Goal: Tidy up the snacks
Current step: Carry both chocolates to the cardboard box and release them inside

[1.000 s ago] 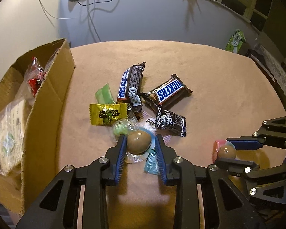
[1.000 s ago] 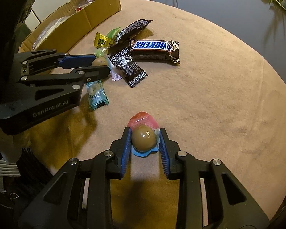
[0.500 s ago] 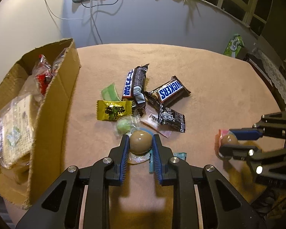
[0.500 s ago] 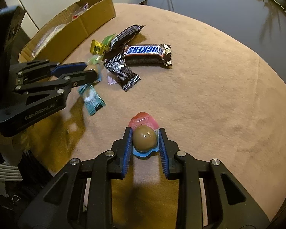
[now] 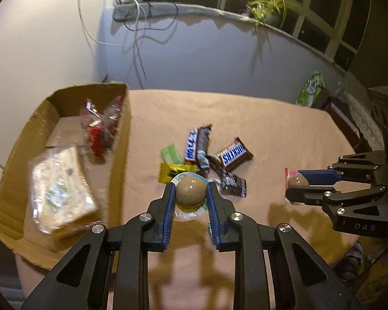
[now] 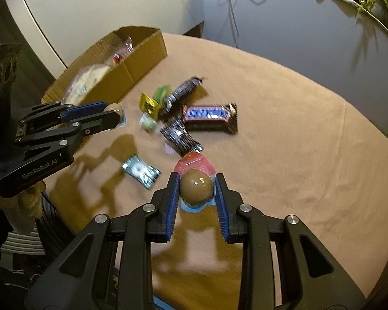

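The left gripper (image 5: 190,199) has its jaws closed partway on a brown egg cup (image 5: 190,193). The blue pads press on both sides of the round brown dome. The cup's clear rim sticks out under the pads. The cup is up off the table (image 5: 284,134), just in front of the snack pile.

The right gripper (image 6: 196,192) does the same. Its jaws are closed partway on a pink egg cup (image 6: 195,180), with a pad on each side of the brown dome. The pink and blue rim pokes out front and back. It looks lifted off the table, but that is hard to tell.

The box (image 5: 116,180) sits at the left edge of the table. Inside it are a big clear bag (image 5: 59,191) and a red pack (image 5: 101,129). Both are blurry.

The pile lies in the middle of the table. A Snickers (image 6: 209,116) lies near a dark bar (image 6: 181,90). A black pack (image 6: 179,137) is just below them. A yellow candy (image 6: 148,106) and a green candy (image 6: 161,91) lie on the box side. The left cup hides part of the yellow candy in the left view. A teal candy (image 6: 141,171) lies alone, close to the right gripper. In the left view the gripper hides most of it. The words on the wrappers are too blurry to read, except for the Snickers.
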The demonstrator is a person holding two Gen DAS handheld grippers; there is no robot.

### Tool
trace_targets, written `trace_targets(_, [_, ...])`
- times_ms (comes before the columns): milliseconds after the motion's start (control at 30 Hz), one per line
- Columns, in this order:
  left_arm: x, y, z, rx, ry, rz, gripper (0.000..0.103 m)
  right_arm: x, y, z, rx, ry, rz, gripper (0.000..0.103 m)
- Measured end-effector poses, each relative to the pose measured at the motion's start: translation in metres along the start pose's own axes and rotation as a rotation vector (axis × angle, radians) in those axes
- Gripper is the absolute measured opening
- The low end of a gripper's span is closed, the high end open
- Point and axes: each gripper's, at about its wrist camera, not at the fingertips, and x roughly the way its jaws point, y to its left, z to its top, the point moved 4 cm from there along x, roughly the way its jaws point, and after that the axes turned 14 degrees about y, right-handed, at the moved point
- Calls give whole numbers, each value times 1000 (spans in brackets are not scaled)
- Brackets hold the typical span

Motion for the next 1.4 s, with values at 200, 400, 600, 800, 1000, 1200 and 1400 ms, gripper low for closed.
trace_targets(200, [-22,25,2,-29,-37,17,23,-16,21,20,-30,-33,18,28])
trace_targets(400, [-35,49,0,-58,-57,45,23,-23,47,44,-68,-50,43,28])
trace_targets(600, [-43,79,-7,-100,-62,66,23,-19,79,70,-109,-53,84,28])
trace_targets(800, [-47,106,-12,-138,-65,81,23,-8,114,93,-155,-45,116,28])
trace_targets(1000, [-47,125,-15,-164,-59,92,23,4,141,111,-190,-32,142,28])
trace_targets(1200, [-47,141,-17,-183,-58,98,23,18,156,125,-210,-16,152,28])
trace_targets(1400, [-45,148,-18,-193,-52,100,23,31,159,135,-213,2,164,29])
